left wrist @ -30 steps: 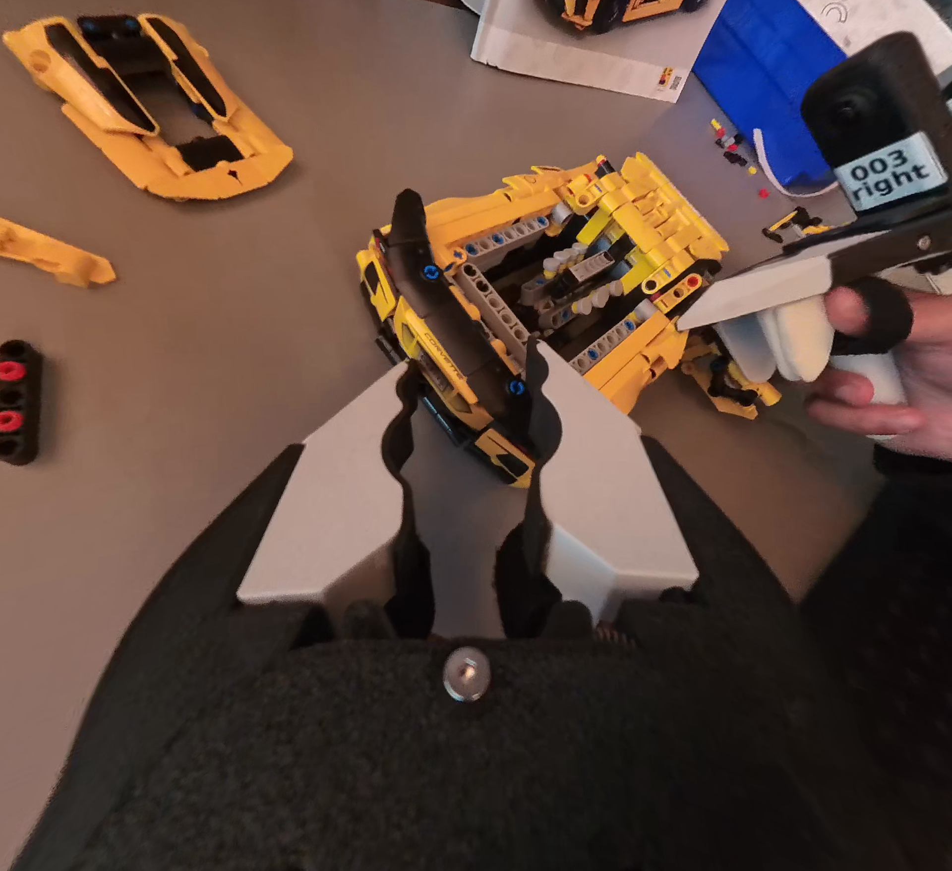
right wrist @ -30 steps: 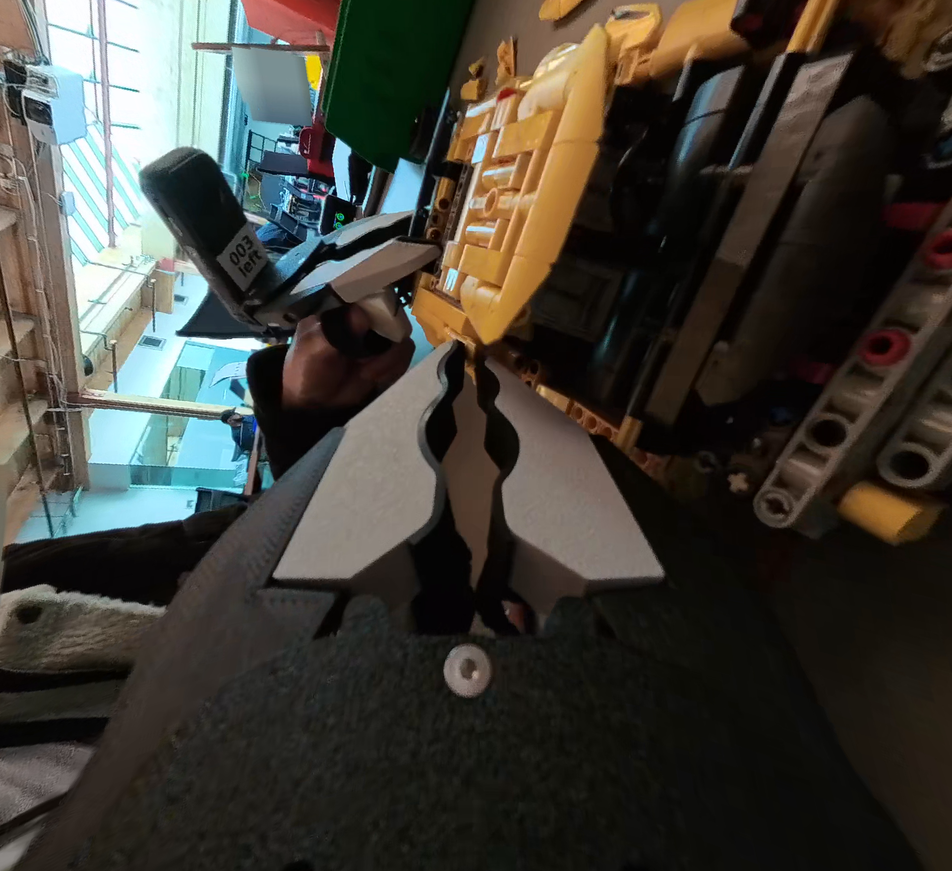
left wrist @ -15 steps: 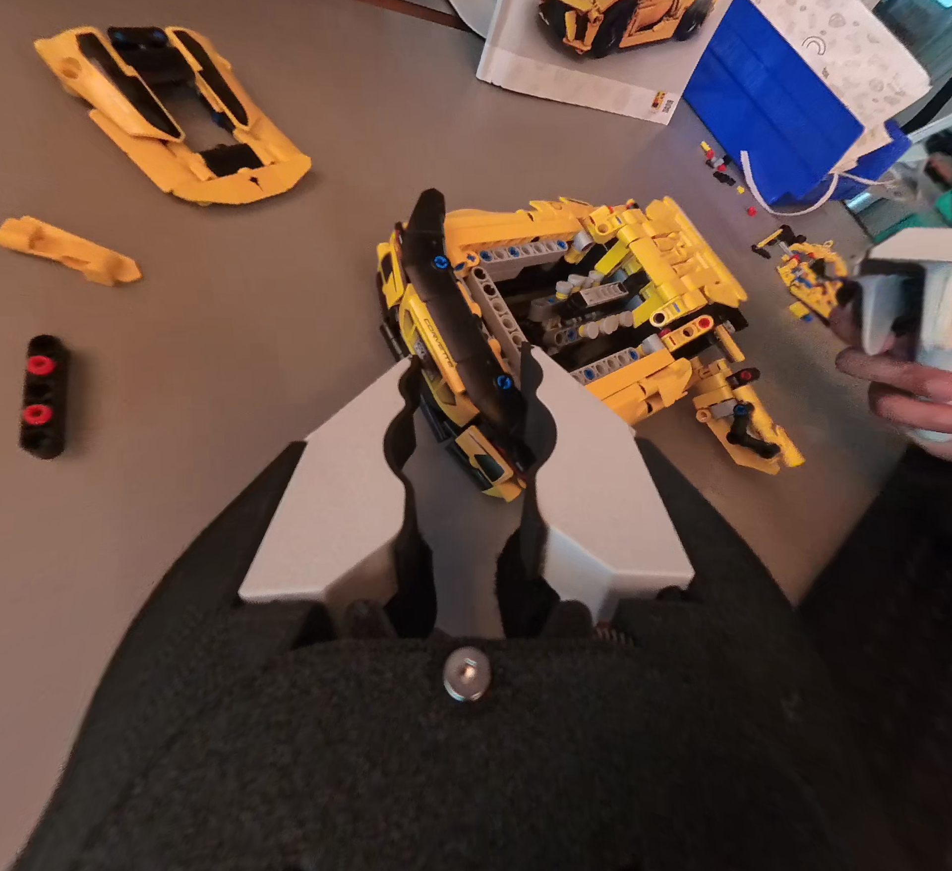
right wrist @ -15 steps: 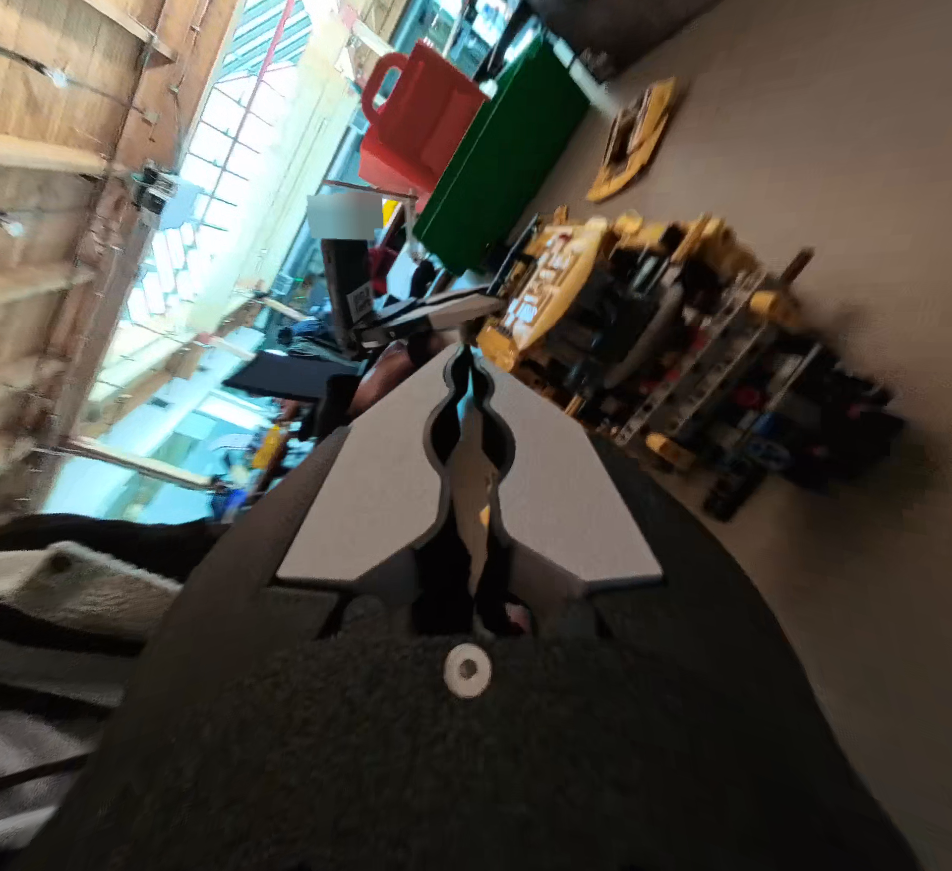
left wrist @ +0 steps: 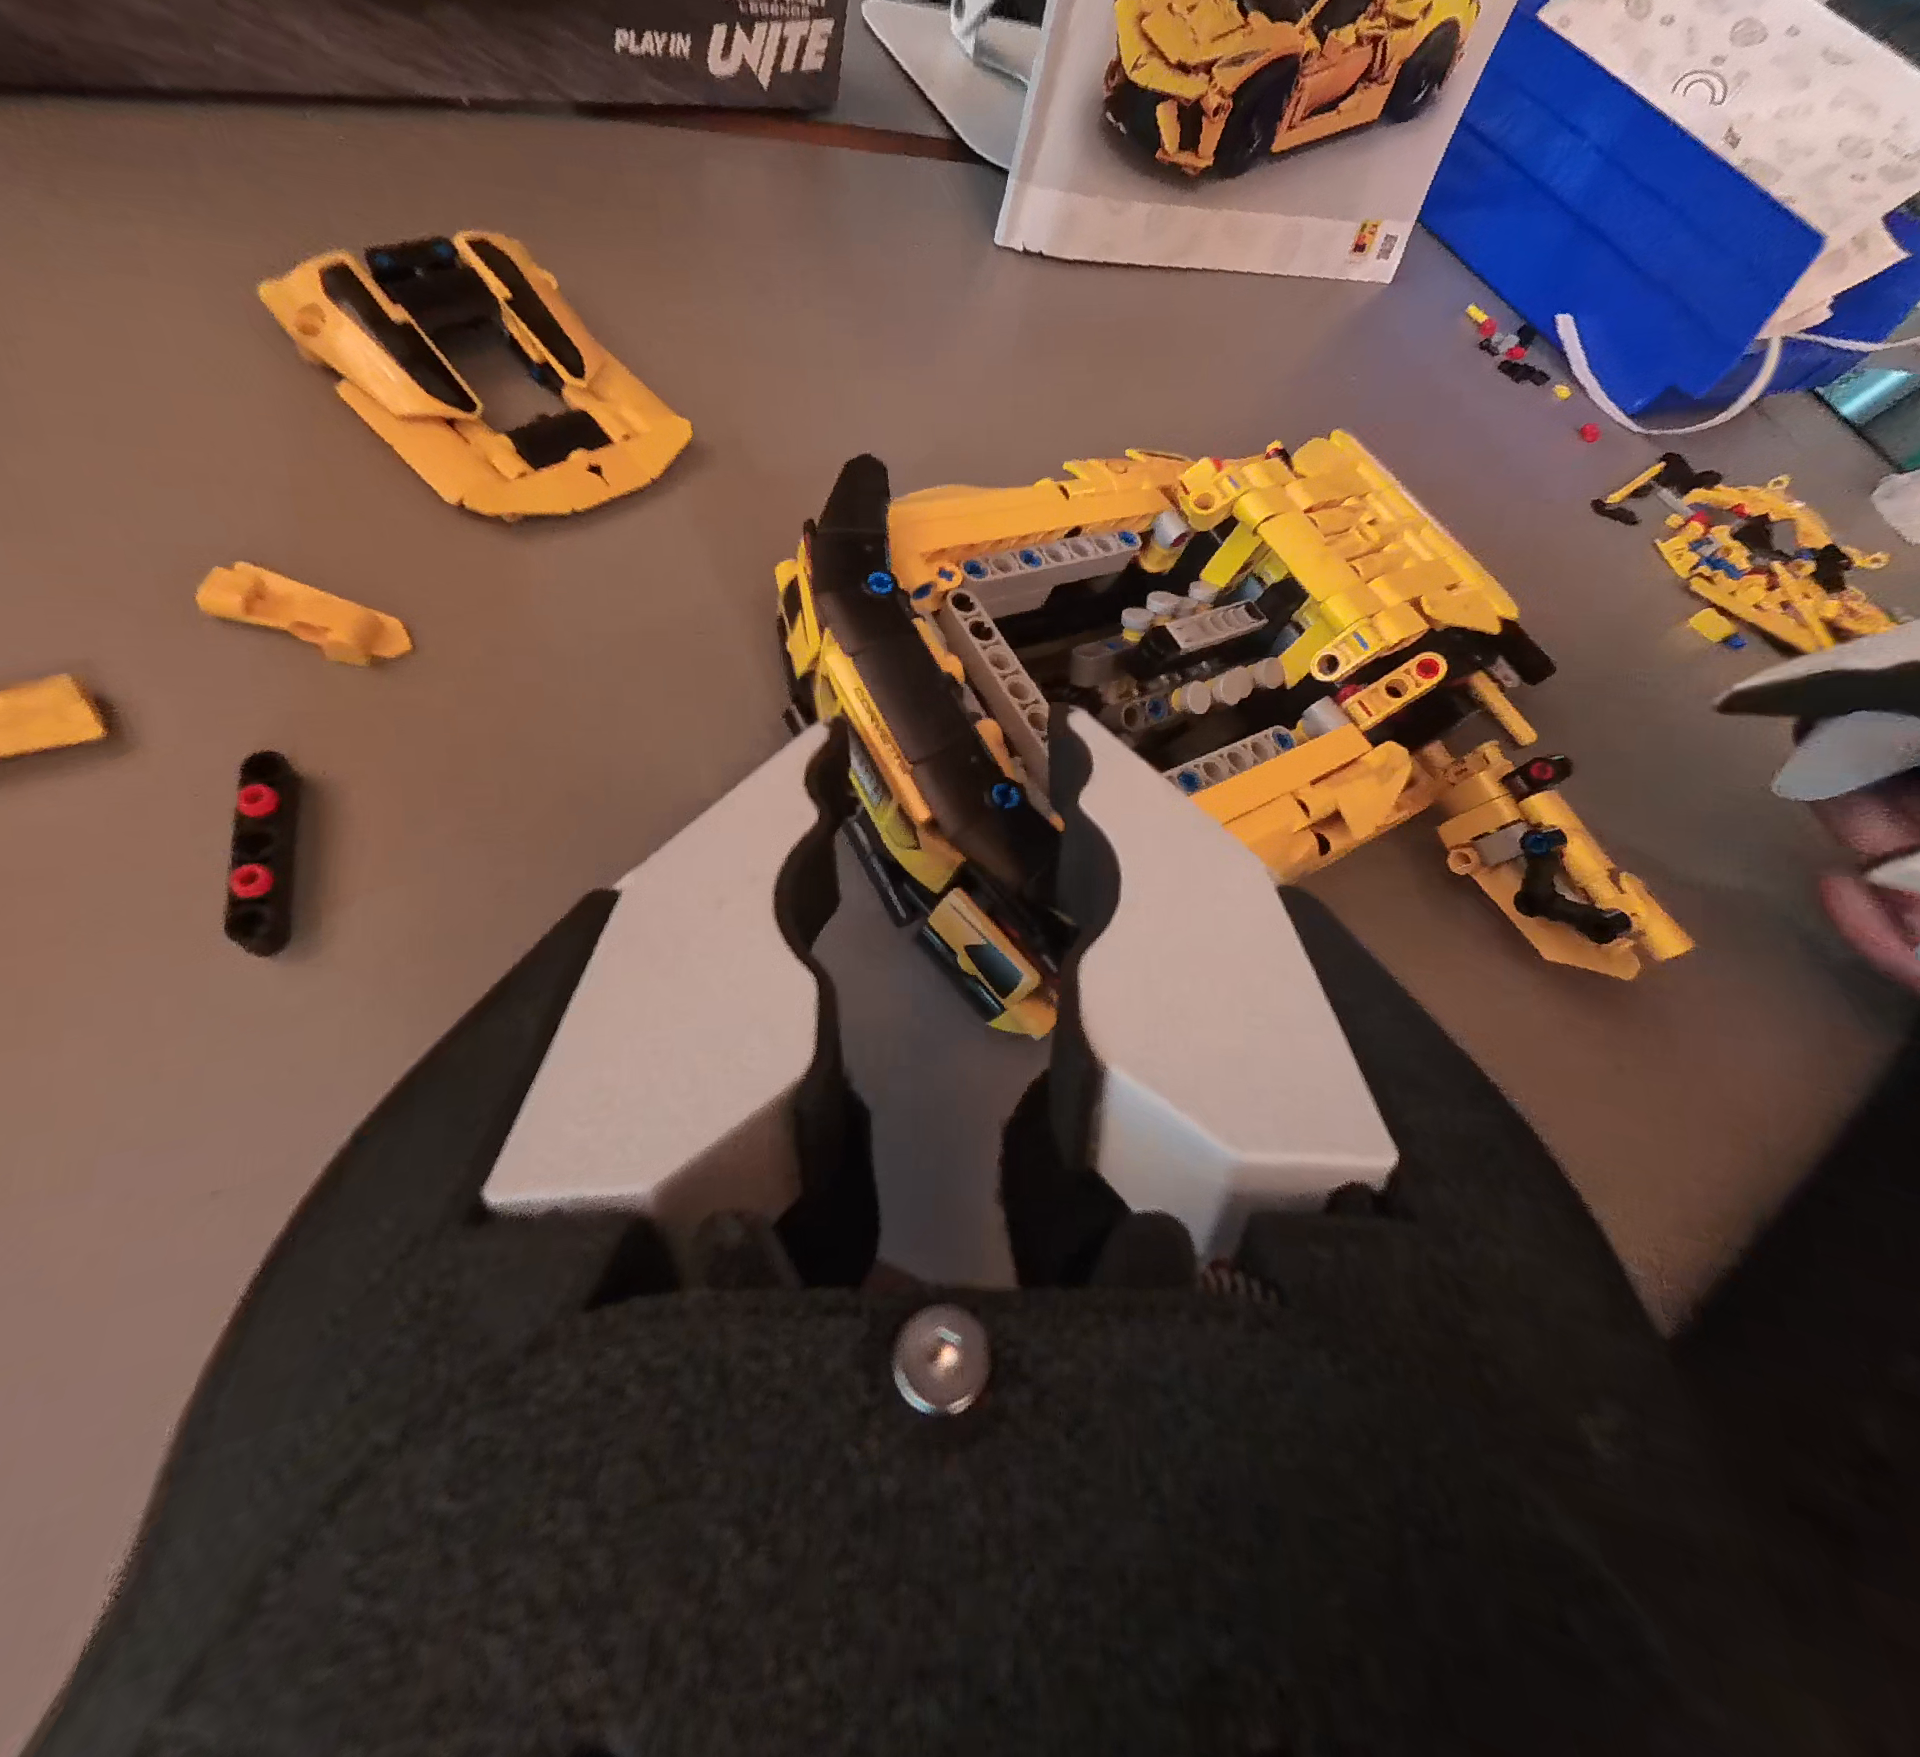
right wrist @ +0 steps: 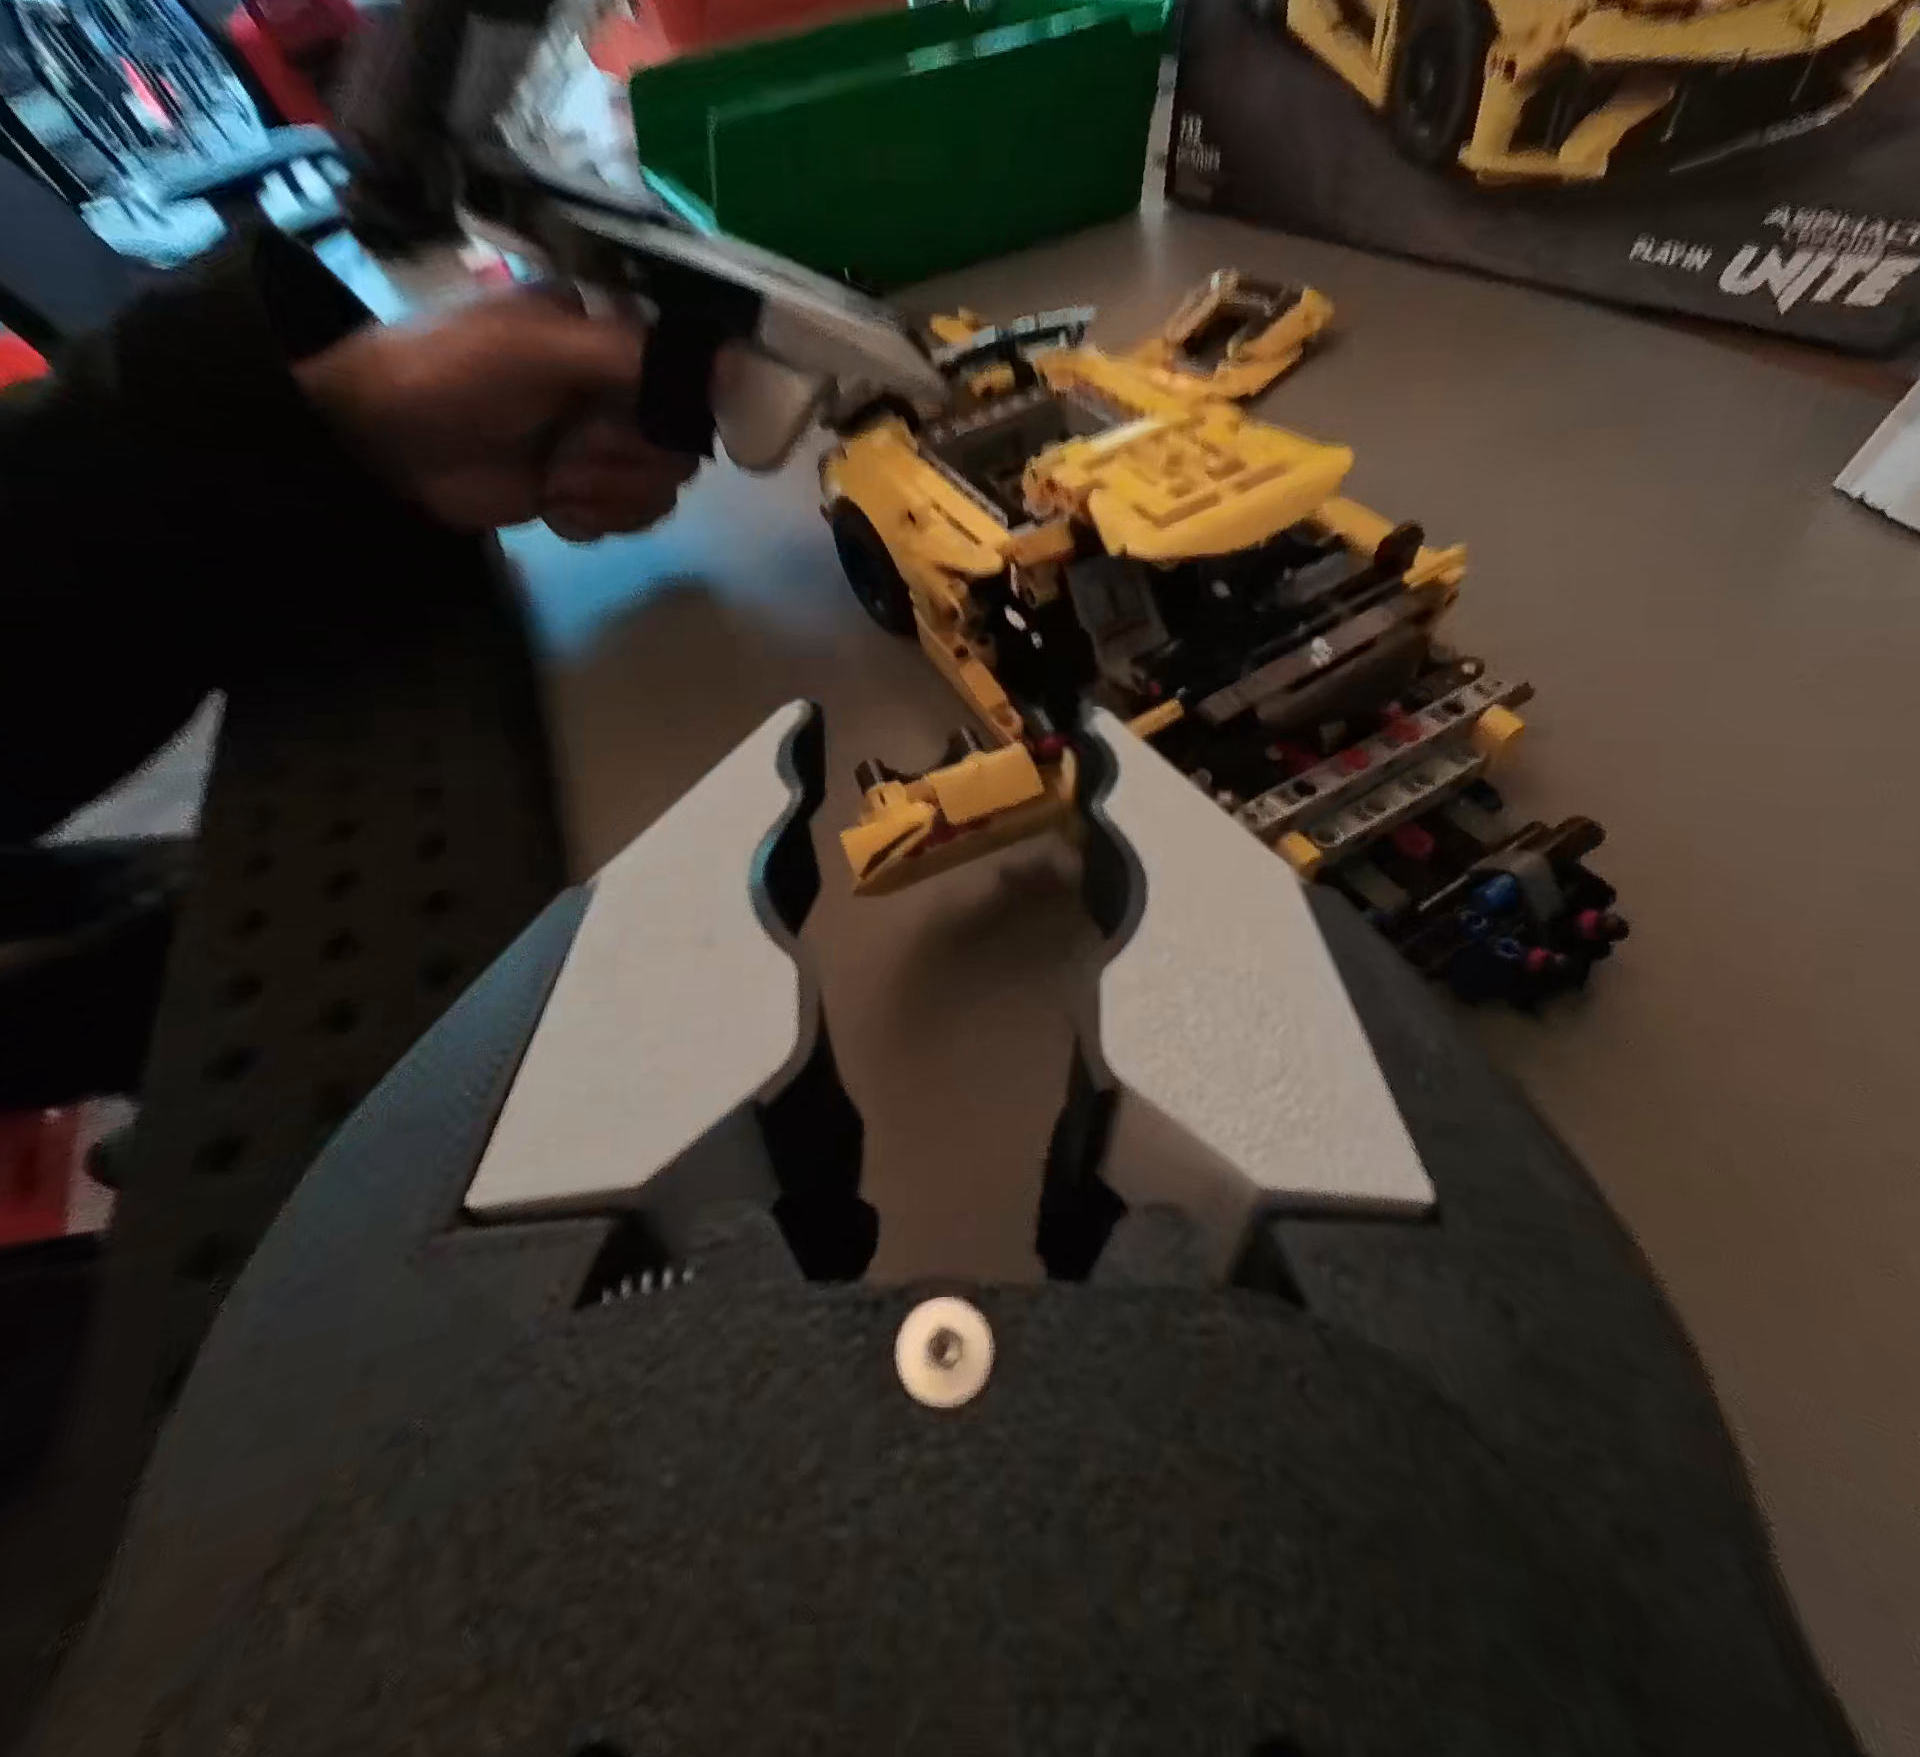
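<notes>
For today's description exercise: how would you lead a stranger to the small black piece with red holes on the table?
Start at the half-built yellow car mid-table, then look far left past the loose yellow panels. There lies the short black beam, alone; it is the only black piece there, with two red pins.

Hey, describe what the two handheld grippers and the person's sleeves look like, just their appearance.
Both the left gripper and the right gripper look alike: light grey angular fingers with wavy black inner pads, on a rough black textured body with one silver screw at its centre. The left gripper, seen from the right wrist view, has a black handle. The person's sleeve is dark.
</notes>
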Motion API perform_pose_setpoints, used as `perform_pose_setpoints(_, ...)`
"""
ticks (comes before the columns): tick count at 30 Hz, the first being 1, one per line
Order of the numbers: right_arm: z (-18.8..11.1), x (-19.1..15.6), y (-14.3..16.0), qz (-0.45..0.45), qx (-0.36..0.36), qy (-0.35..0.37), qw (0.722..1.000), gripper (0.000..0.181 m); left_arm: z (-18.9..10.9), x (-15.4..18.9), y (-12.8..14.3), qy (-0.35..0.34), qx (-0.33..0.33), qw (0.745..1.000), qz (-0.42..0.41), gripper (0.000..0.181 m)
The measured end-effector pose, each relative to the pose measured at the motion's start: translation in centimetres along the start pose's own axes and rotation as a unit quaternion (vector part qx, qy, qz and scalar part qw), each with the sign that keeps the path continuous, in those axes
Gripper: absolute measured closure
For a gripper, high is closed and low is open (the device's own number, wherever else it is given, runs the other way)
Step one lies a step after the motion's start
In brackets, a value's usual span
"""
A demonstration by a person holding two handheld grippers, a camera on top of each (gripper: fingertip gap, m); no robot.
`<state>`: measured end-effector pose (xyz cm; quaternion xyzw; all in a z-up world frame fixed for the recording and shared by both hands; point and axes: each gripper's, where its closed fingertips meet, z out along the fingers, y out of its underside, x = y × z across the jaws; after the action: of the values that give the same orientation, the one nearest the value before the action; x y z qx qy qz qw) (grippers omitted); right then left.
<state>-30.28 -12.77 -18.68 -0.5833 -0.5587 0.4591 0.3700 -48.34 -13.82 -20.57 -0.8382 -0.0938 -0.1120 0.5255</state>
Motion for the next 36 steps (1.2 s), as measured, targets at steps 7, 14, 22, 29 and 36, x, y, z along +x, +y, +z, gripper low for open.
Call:
perform_pose_setpoints(7,2.3,-0.1,4.1,-0.032,-0.138,0.023,0.99,0.108,-1.0,1.6,-2.6,0.032,0.061,0.997,0.025,0.144)
perform_pose_setpoints(14,1.9,1.2,5.5,-0.049,-0.195,0.08,0.976,0.157,-0.4,9.4,-0.2,0.125,0.017,0.966,0.225,0.144)
perform_pose_setpoints(22,-0.8,5.8,6.2,0.079,-0.18,0.166,0.966,0.174,1.6,9.4,2.7,0.067,-0.052,0.941,0.327,0.148)
perform_pose_setpoints(29,0.0,3.1,4.8,0.086,-0.15,0.135,0.976,0.113,-0.6,10.3,-2.1,0.129,-0.002,0.949,0.288,0.145)
perform_pose_setpoints(36,3.3,6.2,3.1,0.03,-0.205,0.22,0.953,0.131,2.2,9.0,-0.1,0.235,-0.215,0.884,0.342,0.117)
